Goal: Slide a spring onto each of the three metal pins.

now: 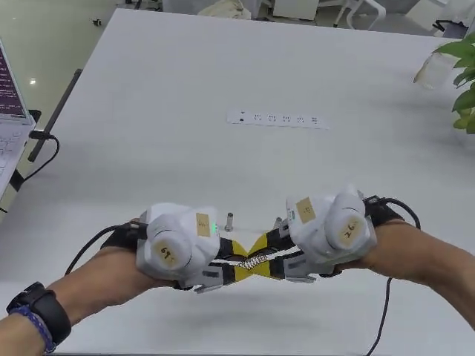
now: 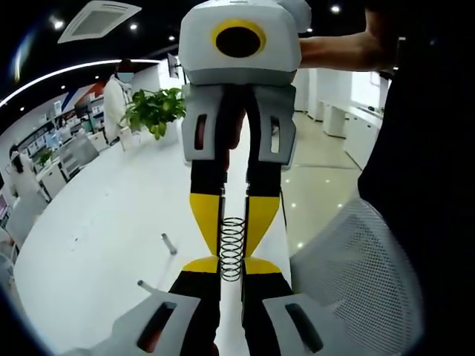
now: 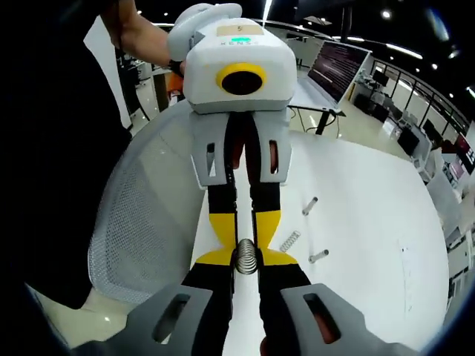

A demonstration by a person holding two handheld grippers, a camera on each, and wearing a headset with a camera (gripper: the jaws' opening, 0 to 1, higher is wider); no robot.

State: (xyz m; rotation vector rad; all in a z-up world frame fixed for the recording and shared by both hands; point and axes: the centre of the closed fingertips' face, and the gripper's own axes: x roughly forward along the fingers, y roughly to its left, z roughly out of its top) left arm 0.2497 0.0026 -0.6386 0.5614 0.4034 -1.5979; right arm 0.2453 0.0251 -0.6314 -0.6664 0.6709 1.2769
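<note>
Low over the table's near edge, my two grippers meet tip to tip. A small steel spring bridges their yellow tips. The left gripper is shut on one end of the spring, the right gripper on the other. In the right gripper view the same spring shows end-on between my right gripper's tips. One metal pin stands upright on the table just behind the grippers, and a second pin is half hidden by the right gripper. A loose spring lies between two pins.
A white power strip lies mid-table. An open laptop sits at the left edge and a potted plant at the far right. A mesh chair is below the table's near edge. Cables trail from both grippers.
</note>
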